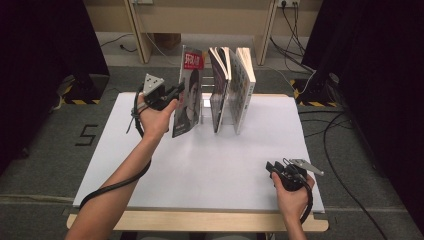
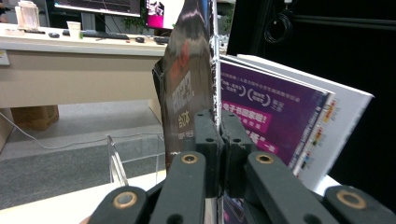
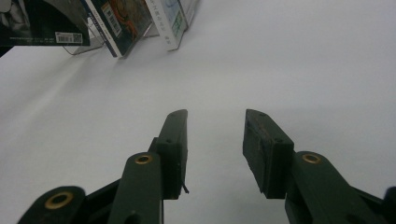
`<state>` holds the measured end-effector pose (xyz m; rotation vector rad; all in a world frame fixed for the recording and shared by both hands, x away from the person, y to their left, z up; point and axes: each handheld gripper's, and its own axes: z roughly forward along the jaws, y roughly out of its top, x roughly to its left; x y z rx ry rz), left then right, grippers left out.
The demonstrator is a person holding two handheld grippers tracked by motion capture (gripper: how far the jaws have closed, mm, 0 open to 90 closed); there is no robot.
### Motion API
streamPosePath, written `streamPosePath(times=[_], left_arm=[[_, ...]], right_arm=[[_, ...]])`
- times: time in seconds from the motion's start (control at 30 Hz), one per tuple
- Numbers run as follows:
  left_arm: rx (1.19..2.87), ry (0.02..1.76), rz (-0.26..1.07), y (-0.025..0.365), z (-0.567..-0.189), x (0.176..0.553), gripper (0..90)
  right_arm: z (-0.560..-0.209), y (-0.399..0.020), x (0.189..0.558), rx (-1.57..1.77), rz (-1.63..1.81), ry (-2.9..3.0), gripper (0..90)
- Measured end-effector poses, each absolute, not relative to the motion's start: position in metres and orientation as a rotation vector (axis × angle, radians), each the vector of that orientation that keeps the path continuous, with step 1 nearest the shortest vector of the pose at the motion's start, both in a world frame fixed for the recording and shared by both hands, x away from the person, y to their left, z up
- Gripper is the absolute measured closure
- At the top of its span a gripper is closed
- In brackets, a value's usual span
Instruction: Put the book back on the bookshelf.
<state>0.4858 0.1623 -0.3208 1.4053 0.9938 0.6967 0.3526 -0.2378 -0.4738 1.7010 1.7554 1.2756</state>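
**Magazine pinched at its edge beside the rack**

High view: my left gripper [image 1: 172,95] sits at about eleven o'clock on the white table [image 1: 150,165], clamped on the left edge of the red-titled magazine [image 1: 189,92]. I hold it upright because it seems meant to stand with the other books [image 1: 232,87], which lean in the clear rack [image 1: 206,107] just to its right, at twelve o'clock. Its lower corner hangs close to the tabletop; whether it touches I cannot tell. My right gripper [image 1: 275,170] rests at five o'clock, well apart, out of the way of the work.

Left gripper view: the jaws are squeezed tight on the magazine's [image 2: 187,84] thin edge, pads pressed flat together with the pages between. That grip near the edge leaves the cover free to slide alongside the purple-covered book [image 2: 271,112] at two o'clock. A transparent divider [image 2: 116,158] stands at eight o'clock.

Right gripper view: my right gripper [image 3: 215,135] stands parted with nothing between the jaws, just bare table. The rack's books [image 3: 135,18] show at eleven o'clock.
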Motion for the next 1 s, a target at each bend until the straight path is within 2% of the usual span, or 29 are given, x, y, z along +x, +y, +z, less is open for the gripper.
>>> streamPosePath(times=[0.57,1.0], left_arm=[[1.352,0.960,0.765,0.158,-0.339,0.500,87.2],[1.399,1.006,0.833,0.176,-0.345,0.478,86.5]], right_arm=[[-0.475,-0.238,0.354,1.692,1.274,1.770,60.7],[-0.476,-0.237,0.353,1.697,1.270,1.778,60.7]])
